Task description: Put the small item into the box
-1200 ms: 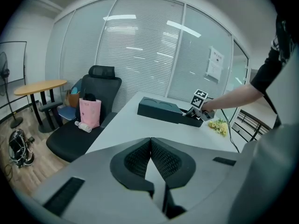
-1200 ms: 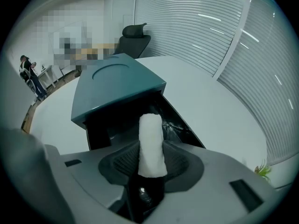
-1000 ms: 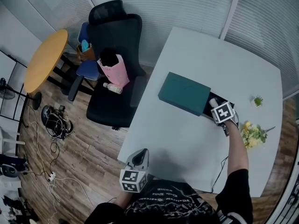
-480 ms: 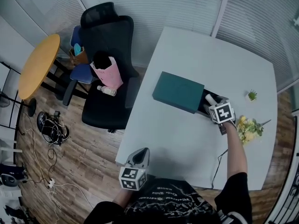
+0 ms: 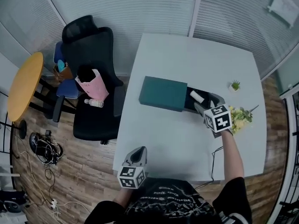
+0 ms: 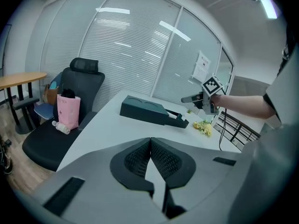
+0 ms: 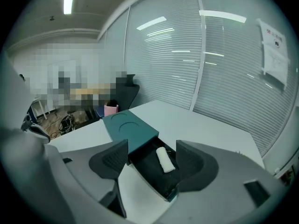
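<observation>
Roll in the open drawer

White roll [image 7: 164,160] lies loose in the black drawer [image 7: 149,171], pulled out of the teal box [image 7: 128,129] on the white table [image 5: 187,55]. The right gripper [image 7: 153,157] hovers over it, jaws wide, closing slightly, roll between them untouched. The left gripper [image 6: 150,149], at the table's near edge, has its jaws pressed together, empty.

the table [image 5: 187,59] top is smooth, matt and pale. the box [image 5: 161,93] has a matt teal skin; its tray [image 7: 145,167] is lined dark and dull. the roll [image 7: 164,160] looks like soft white cloth. the floor [image 5: 84,167] is wood plank, faintly sheened. the bag [image 5: 93,87] looks like pink paper. the left gripper [image 6: 150,148] is matt grey plastic with dark ribbed pads [image 6: 135,160].
</observation>
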### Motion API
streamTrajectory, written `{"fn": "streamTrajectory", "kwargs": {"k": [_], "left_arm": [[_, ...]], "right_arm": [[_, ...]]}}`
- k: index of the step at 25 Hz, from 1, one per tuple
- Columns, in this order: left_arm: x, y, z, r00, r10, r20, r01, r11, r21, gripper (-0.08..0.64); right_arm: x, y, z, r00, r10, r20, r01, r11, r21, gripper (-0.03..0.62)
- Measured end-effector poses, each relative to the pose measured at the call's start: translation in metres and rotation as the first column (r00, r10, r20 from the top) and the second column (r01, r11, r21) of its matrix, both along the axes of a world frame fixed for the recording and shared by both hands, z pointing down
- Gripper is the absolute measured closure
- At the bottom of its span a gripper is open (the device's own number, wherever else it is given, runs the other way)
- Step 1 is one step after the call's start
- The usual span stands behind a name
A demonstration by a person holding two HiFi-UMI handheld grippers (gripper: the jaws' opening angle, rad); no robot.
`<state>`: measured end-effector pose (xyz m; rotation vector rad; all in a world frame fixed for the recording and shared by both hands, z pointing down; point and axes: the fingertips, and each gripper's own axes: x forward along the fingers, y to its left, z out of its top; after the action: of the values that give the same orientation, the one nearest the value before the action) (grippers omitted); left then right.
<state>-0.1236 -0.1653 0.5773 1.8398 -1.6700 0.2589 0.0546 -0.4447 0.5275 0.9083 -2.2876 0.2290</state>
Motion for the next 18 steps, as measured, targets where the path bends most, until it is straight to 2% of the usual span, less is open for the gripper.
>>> {"fn": "streamTrajectory", "kwargs": {"k": [6,11,15,18], "left_arm": [[0.016,-0.009,-0.005,0.996,0.089,-0.011,-0.089,0.996,0.029,0.540],[0.029,-0.013,-0.012,0.986,0.164,-0.011,-0.163,0.984,0.066,0.540],[0.041,-0.014,-0.014,0.971,0.233,0.050,-0.237,0.967,0.091,0.540],[0.052,-0.012,-0.014,0.954,0.291,0.078,-0.298,0.949,0.103,0.540]], "right_arm": [[0.014,0.040,-0.036,0.991,0.048,0.124,-0.055,0.997,0.055,0.287],[0.026,0.078,-0.046,0.986,0.083,0.142,-0.099,0.989,0.108,0.286],[0.035,0.109,-0.045,0.984,0.114,0.137,-0.136,0.977,0.163,0.287],[0.042,0.134,-0.043,0.971,0.149,0.187,-0.182,0.967,0.176,0.287]]}}
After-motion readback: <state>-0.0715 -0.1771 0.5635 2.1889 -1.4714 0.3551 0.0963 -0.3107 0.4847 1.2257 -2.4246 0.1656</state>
